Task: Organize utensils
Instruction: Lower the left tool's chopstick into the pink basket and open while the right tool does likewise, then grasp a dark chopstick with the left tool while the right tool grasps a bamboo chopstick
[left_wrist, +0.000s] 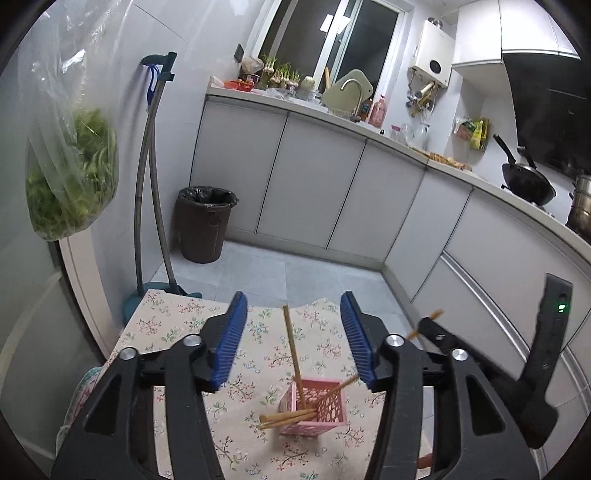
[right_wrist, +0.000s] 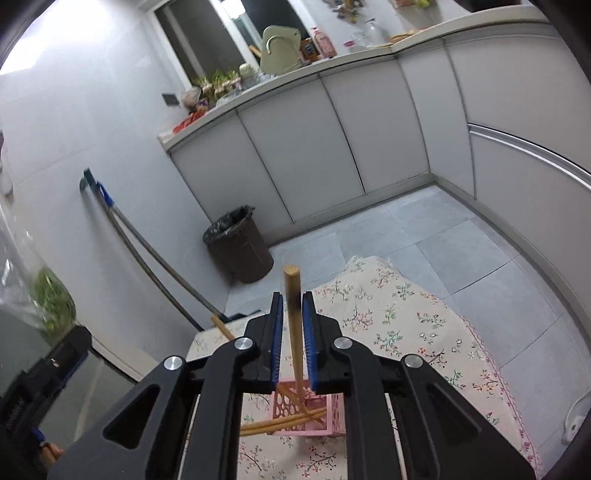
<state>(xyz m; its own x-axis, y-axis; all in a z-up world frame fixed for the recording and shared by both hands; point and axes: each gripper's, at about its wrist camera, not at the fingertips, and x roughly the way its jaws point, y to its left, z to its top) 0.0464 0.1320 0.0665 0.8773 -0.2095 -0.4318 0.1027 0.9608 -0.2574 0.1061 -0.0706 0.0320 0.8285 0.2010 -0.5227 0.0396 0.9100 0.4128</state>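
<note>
Kitchen, floral bench (left_wrist: 177, 325): your right hand-held gripper (right_wrist: 293, 332) loosely brackets a chopstick (right_wrist: 293, 314) upright over the pink basket (right_wrist: 284, 406); your left hand-held gripper (left_wrist: 293, 339) is spread, empty.

Chopstick (right_wrist: 294, 332) in my right gripper (right_wrist: 292, 306): lower end hidden behind the jaws; contact with the pads unclear.
Basket (right_wrist: 282, 408): mostly behind my right fingers.
My right gripper in left view (left_wrist: 430, 325): blurred, chopstick tip smeared.
Bag (left_wrist: 70, 177): top cut off by the edge.
</note>
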